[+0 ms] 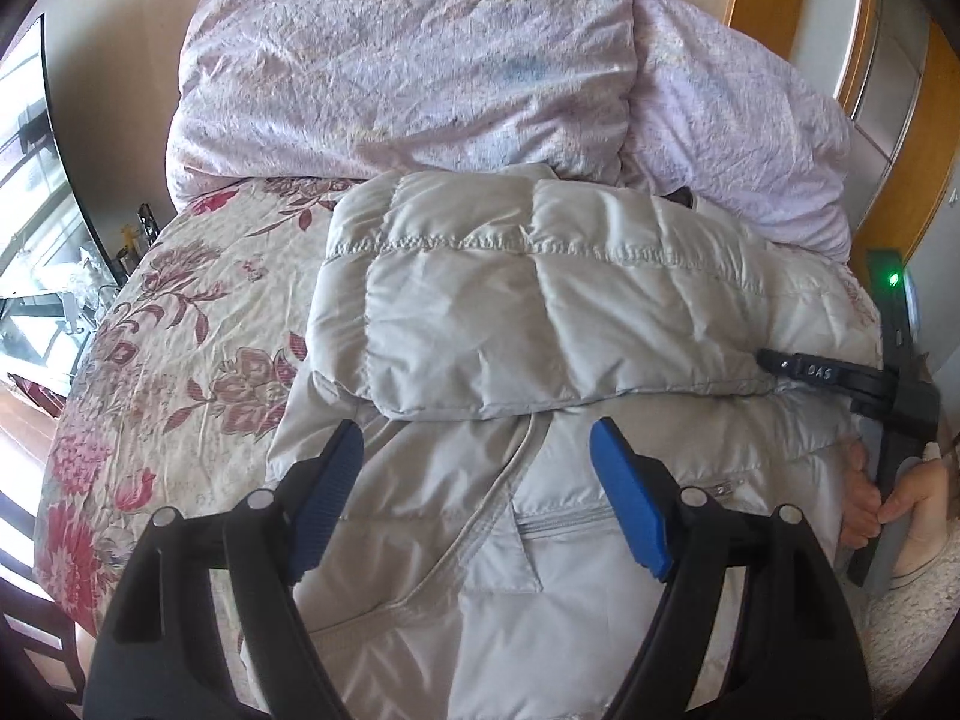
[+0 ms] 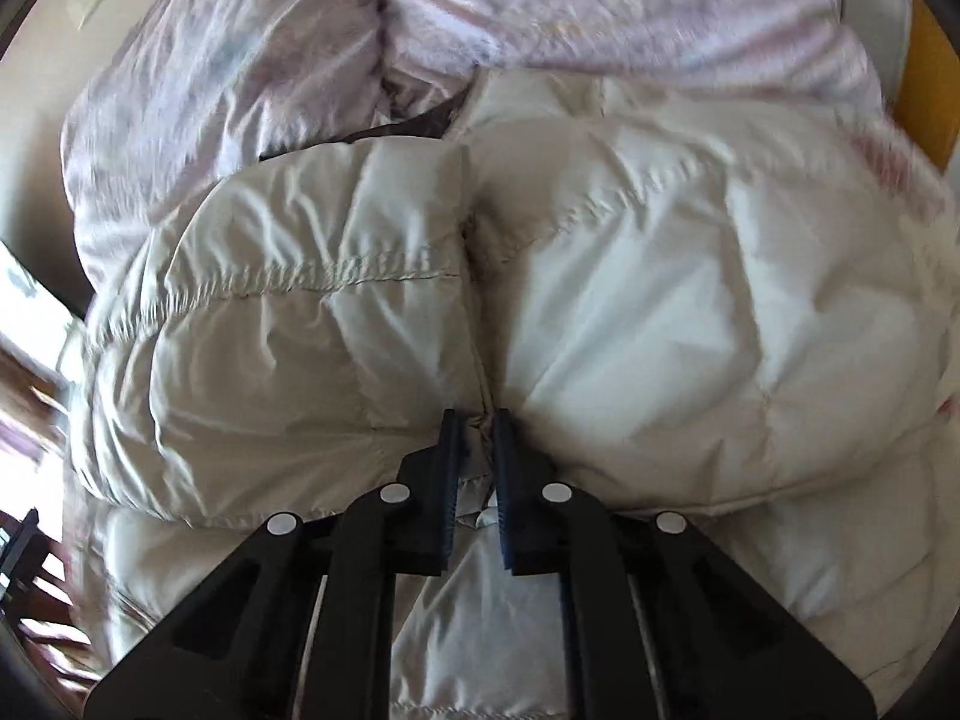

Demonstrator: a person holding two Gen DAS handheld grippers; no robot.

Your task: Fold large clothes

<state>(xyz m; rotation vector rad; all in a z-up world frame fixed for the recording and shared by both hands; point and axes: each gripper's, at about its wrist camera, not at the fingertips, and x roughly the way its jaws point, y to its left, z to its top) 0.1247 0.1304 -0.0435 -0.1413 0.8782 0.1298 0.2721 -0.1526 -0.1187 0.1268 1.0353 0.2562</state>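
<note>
On the right claw [image 2: 477, 420] seen from the left wrist camera, white letters read roughly "DAS". 1 pale grey puffer jacket [image 1: 540, 324] lies on the bed [image 1: 180, 324], over its floral sheet, its upper part folded down across the body, near the bed's right edge. 2 crumpled lilac pillows [image 1: 408, 60] sit at the head of the bed. The left claw [image 1: 477, 450] hovers over the jacket, spread wide, gripping nothing. The right claw pinches a fold of jacket fabric.
</note>
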